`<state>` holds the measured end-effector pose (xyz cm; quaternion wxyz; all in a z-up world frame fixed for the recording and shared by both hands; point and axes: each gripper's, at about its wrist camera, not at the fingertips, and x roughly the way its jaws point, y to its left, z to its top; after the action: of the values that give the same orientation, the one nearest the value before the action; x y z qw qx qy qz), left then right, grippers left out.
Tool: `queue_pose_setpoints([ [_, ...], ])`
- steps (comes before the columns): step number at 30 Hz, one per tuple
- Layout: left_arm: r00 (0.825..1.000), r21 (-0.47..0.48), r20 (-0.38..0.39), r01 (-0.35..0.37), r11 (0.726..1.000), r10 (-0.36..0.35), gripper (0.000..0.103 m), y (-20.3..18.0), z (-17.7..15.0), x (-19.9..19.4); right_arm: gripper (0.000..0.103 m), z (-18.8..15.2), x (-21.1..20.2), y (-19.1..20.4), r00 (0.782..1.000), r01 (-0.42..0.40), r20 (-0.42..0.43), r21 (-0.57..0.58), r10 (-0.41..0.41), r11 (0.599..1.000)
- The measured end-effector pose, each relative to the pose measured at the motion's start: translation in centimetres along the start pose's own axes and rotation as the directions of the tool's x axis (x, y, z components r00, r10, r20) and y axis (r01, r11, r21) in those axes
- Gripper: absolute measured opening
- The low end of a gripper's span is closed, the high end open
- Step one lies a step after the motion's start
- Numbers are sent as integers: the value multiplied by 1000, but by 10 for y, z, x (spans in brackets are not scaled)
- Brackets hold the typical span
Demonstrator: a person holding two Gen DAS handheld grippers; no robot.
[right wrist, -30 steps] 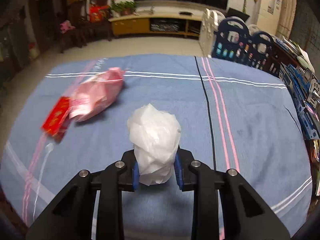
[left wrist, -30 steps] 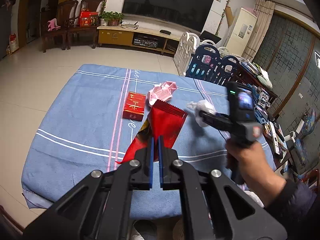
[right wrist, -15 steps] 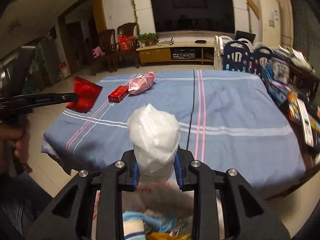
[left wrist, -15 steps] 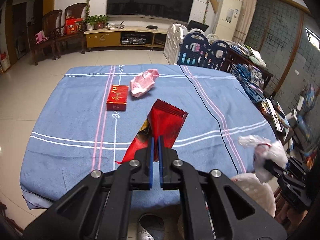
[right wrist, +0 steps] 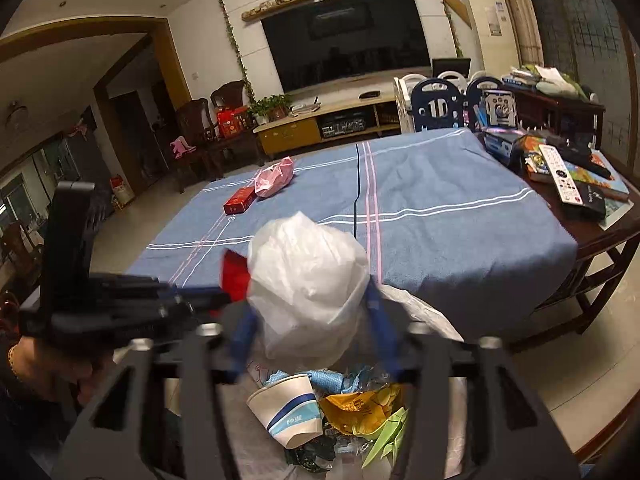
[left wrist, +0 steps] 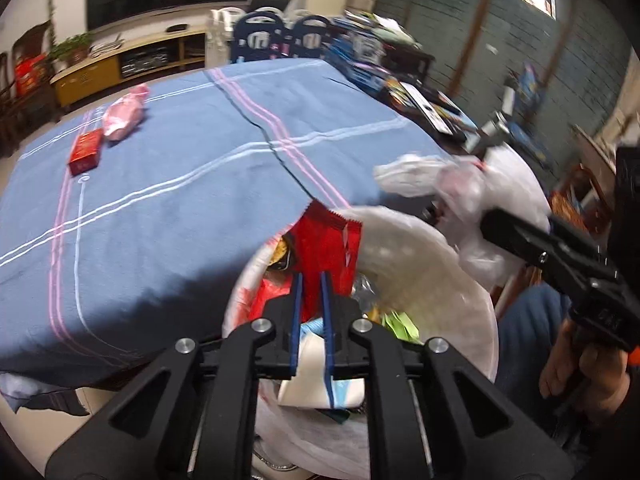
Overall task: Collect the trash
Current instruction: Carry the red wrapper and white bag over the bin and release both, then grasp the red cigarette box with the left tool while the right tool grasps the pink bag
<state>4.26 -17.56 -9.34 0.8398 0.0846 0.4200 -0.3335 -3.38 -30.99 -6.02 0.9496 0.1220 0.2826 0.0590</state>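
Tongs: the left tongs (left wrist: pixel 311 312) are parting narrowly around a red snack wrapper (left wrist: pixel 326 246), the right tongs (right wrist: pixel 310 330) are spreading wide around a crumpled white plastic bag (right wrist: pixel 308 276), both hovering over the lined trash bin (left wrist: pixel 440 280) holding a paper cup (right wrist: pixel 288 410), yellow wrapper (right wrist: pixel 356 404) and green scraps (right wrist: pixel 386 436), beside the blue-clothed counter (right wrist: pixel 440 208).

Right gripper (right wrist: pixel 310 334) blurred, finger pads largely hidden behind white plastic wad (right wrist: pixel 308 280). Red wrapper (right wrist: pixel 236 274) mostly hidden behind wad. Bin bag (left wrist: pixel 420 256) cut by bottom edge.

Both wrist views sit close above the bin (left wrist: pixel 440 264) (right wrist: pixel 420 312), facing across the table (left wrist: pixel 180 152) (right wrist: pixel 440 208); both share these.
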Motion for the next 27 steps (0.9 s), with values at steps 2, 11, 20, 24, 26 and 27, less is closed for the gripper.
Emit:
queue_pose_setpoints([
  [2,997,16,15,-76,997,76,100,-6,-4,1,92,0,-5,-3,999,20,33,13,-20,1000],
  [11,960,-269,-18,-274,923,280,100,68,2,-4,94,0,0,-14,1000,10,17,81,-12,997],
  [20,897,-312,-22,-425,850,441,100,154,64,1,94,-4,20,-9,1000,-11,-26,65,13,998],
  [24,890,-325,-62,-445,834,451,100,209,92,38,94,-7,34,-8,998,-18,-60,64,22,998],
  [26,884,-322,-76,-460,827,462,100,232,98,56,94,-9,40,-8,997,-18,-78,64,23,998],
  [27,881,-323,-85,-466,824,465,100,243,99,63,94,-10,43,-8,996,-19,-86,64,24,998],
])
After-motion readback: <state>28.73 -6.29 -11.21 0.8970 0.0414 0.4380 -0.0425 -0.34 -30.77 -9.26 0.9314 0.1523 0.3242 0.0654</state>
